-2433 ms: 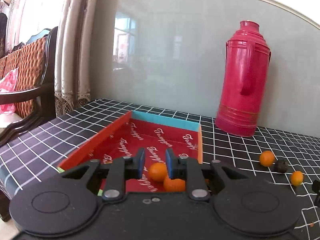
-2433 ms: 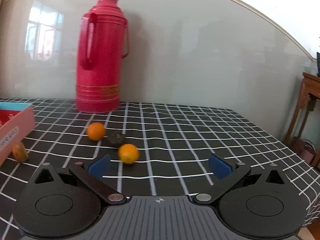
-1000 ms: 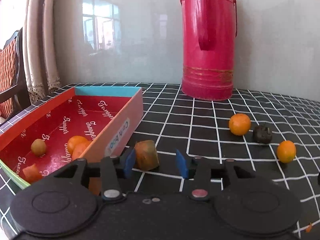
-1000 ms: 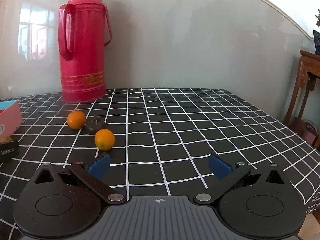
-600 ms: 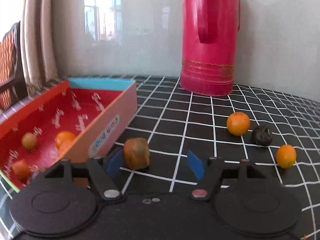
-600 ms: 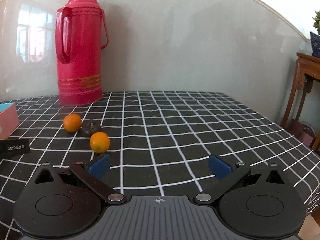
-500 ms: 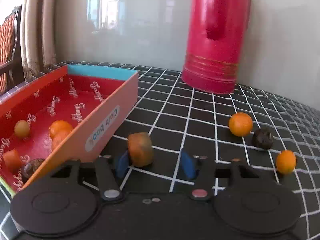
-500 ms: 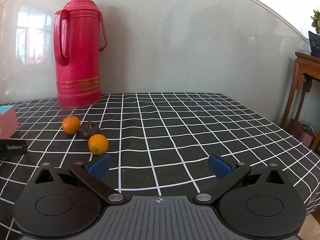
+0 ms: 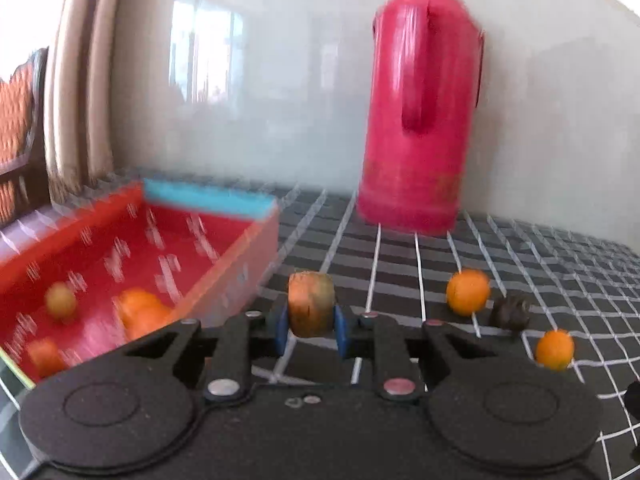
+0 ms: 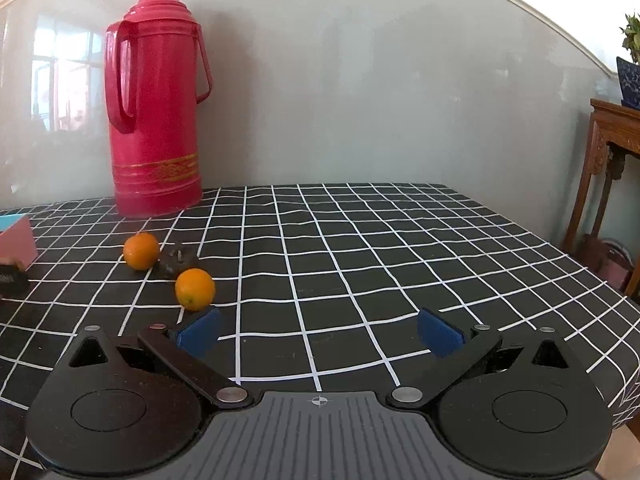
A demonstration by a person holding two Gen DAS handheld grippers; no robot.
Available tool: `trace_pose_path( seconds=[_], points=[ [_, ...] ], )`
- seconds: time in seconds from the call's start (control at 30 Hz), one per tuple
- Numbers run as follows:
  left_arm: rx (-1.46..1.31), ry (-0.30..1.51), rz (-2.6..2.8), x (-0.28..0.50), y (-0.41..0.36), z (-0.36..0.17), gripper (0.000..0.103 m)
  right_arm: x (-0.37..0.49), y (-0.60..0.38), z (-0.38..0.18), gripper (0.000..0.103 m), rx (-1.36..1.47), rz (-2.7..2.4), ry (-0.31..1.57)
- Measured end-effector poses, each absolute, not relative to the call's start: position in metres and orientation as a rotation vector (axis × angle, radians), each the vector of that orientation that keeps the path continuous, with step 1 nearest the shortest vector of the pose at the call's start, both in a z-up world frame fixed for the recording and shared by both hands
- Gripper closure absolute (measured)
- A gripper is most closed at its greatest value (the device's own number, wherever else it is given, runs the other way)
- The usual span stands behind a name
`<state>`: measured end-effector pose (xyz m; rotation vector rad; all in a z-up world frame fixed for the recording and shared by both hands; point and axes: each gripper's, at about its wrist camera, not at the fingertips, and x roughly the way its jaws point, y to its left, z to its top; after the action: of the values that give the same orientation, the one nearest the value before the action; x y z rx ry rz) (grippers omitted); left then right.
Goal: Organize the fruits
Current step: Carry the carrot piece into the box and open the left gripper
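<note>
My left gripper (image 9: 310, 330) is shut on a brownish-orange fruit (image 9: 311, 303), its blue pads pressing both sides, just right of the red box (image 9: 132, 240). Several small fruits lie inside that box, among them an orange one (image 9: 142, 312). On the checked cloth sit two oranges (image 9: 468, 292) (image 9: 554, 349) with a dark fruit (image 9: 512, 314) between them. The right wrist view shows the same oranges (image 10: 141, 251) (image 10: 195, 289) and dark fruit (image 10: 176, 260). My right gripper (image 10: 319, 334) hovers open over bare cloth, the nearer orange just beyond its left pad.
A tall red thermos (image 10: 154, 116) stands at the back by the wall. The box's pink corner (image 10: 16, 240) shows at the left edge of the right wrist view. A wooden side table (image 10: 612, 152) stands past the table's right edge. Curtains and a chair are left.
The left gripper's jaws closed onto the brownish-orange fruit and lifted slightly; the view is now blurred. The right gripper has stayed open and nearly still.
</note>
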<state>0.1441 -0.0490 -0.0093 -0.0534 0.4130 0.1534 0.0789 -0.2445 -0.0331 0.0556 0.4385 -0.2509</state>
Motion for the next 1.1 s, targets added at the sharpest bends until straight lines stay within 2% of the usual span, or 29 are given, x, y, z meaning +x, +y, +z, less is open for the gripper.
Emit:
trace_pose_path(
  seconds=[0.1, 0.27, 0.57, 0.63, 0.7, 0.73, 0.77, 0.83, 1.1],
  points=[
    [-0.035, 0.348, 0.188, 0.13, -0.04, 0.002, 0.09, 0.08, -0.242, -0.032, 0.0, 0.058, -0.241, 0.438],
    [-0.059, 0.341, 0.274, 0.119, -0.005, 0.012, 0.09, 0.083, -0.231, -0.031, 0.0, 0.049, -0.219, 0.439],
    [-0.143, 0.441, 0.399, 0.12, 0.057, 0.015, 0.088, 0.091, -0.202, -0.032, 0.0, 0.005, -0.173, 0.433],
    [-0.167, 0.466, 0.414, 0.119, 0.067, 0.014, 0.077, 0.095, -0.198, -0.032, 0.0, -0.001, -0.162, 0.437],
    [-0.185, 0.473, 0.412, 0.115, 0.075, 0.016, 0.074, 0.1, -0.195, -0.033, 0.0, 0.009, -0.141, 0.444],
    [-0.19, 0.471, 0.409, 0.112, 0.078, 0.018, 0.062, 0.103, -0.195, -0.033, 0.0, 0.018, -0.129, 0.448],
    [-0.191, 0.466, 0.411, 0.11, 0.08, 0.019, 0.04, 0.105, -0.196, -0.034, 0.0, 0.027, -0.121, 0.453],
    [-0.186, 0.422, 0.431, 0.101, 0.082, 0.024, 0.023, 0.112, -0.199, -0.035, 0.0, 0.055, -0.095, 0.455],
    [-0.149, 0.403, 0.413, 0.091, 0.091, 0.027, 0.021, 0.136, -0.206, -0.034, 0.0, 0.084, -0.077, 0.478]
  ],
)
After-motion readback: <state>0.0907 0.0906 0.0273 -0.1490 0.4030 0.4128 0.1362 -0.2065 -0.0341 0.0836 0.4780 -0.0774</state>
